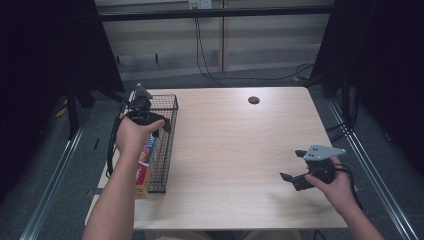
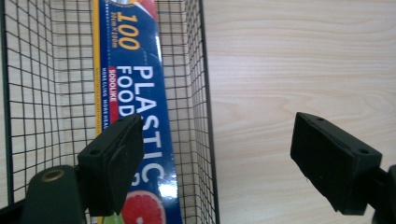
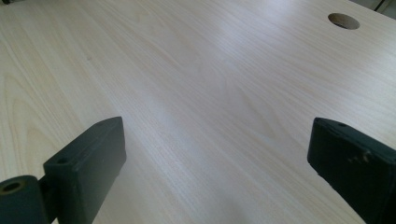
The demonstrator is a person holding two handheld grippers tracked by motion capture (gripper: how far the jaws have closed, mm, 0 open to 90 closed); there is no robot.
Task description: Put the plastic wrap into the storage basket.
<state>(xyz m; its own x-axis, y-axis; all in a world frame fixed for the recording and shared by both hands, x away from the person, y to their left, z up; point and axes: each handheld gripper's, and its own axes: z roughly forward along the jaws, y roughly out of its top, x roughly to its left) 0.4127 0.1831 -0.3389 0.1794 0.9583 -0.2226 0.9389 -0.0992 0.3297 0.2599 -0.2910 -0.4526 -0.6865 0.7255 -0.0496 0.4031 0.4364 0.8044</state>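
- Right gripper hangs low over the near right worktop, forearm reaching from the near edge, fingers spread, empty.
- Left gripper hovers over the basket, fingers released, straddling its right wall.
- Wrap box lies inside the basket.

Light wood-grain table, rectangular, rounded corners. Round cable hole near the far edge. Black wire basket standing directly on the top along the left edge, long side running front to back. Boxed plastic food wrap lying lengthwise inside the basket, on its mesh floor
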